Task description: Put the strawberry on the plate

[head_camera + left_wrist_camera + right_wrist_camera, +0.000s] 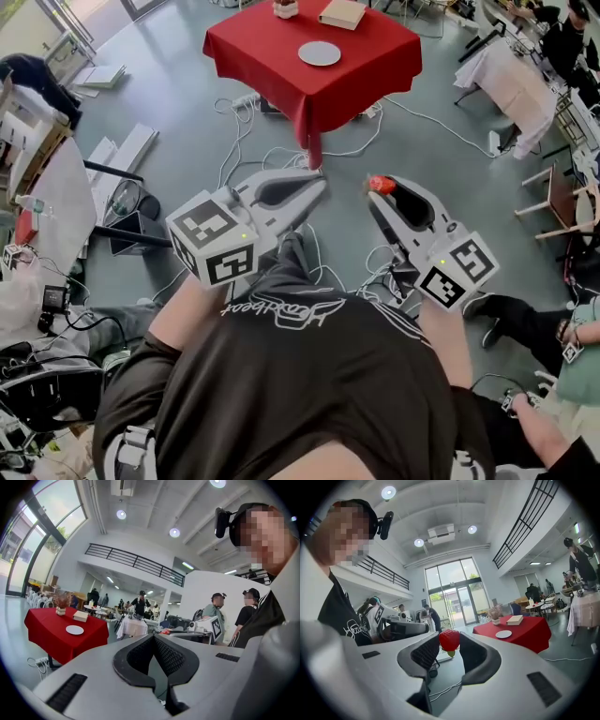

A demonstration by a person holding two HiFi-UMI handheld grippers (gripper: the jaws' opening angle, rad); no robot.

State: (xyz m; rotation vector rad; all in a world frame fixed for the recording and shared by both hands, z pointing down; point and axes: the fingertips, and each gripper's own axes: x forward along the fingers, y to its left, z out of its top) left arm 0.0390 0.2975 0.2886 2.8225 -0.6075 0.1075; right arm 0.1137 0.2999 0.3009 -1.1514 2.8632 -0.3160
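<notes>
A red strawberry (pixel 449 640) with a green stem sits pinched between the tips of my right gripper (pixel 450 641), which is shut on it; in the head view it shows at the tip (pixel 381 185) of the right gripper (pixel 379 187). The white plate (pixel 320 53) lies on a table with a red cloth (pixel 272 56), well ahead of both grippers across open floor; the plate (pixel 503 633) shows far off in the right gripper view and again (pixel 74 630) in the left gripper view. My left gripper (pixel 317 186) is shut with nothing in it, its tips (pixel 153 636) meeting.
A tan box (pixel 342 13) and a small flower pot (pixel 285 8) stand on the far part of the red table. Cables (pixel 246 141) trail over the grey floor between me and the table. White-clothed tables (pixel 511 80) and people stand at the right, clutter (pixel 37 178) at the left.
</notes>
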